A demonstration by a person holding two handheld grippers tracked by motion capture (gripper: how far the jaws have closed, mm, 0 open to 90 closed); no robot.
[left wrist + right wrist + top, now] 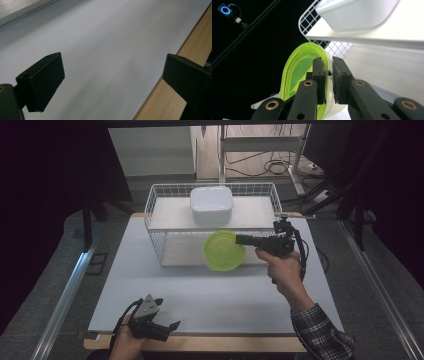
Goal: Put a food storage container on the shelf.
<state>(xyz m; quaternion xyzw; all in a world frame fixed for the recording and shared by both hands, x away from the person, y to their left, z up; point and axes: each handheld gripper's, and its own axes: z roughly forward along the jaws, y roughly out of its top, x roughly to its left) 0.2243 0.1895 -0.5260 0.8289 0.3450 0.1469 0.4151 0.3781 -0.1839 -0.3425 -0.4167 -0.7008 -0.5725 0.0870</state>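
Green bowl [224,251] pinched by right gripper [241,239], white tub [211,205] atop wire rack [160,205]

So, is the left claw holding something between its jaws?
No. In the left gripper view the left claw has its jaws wide apart, with just the bare white table surface between them.

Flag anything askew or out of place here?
Nothing spilled or damaged. The green bowl is tilted only because the right gripper pinches its rim at the wire rack's lower shelf. The white container sits squarely on top.
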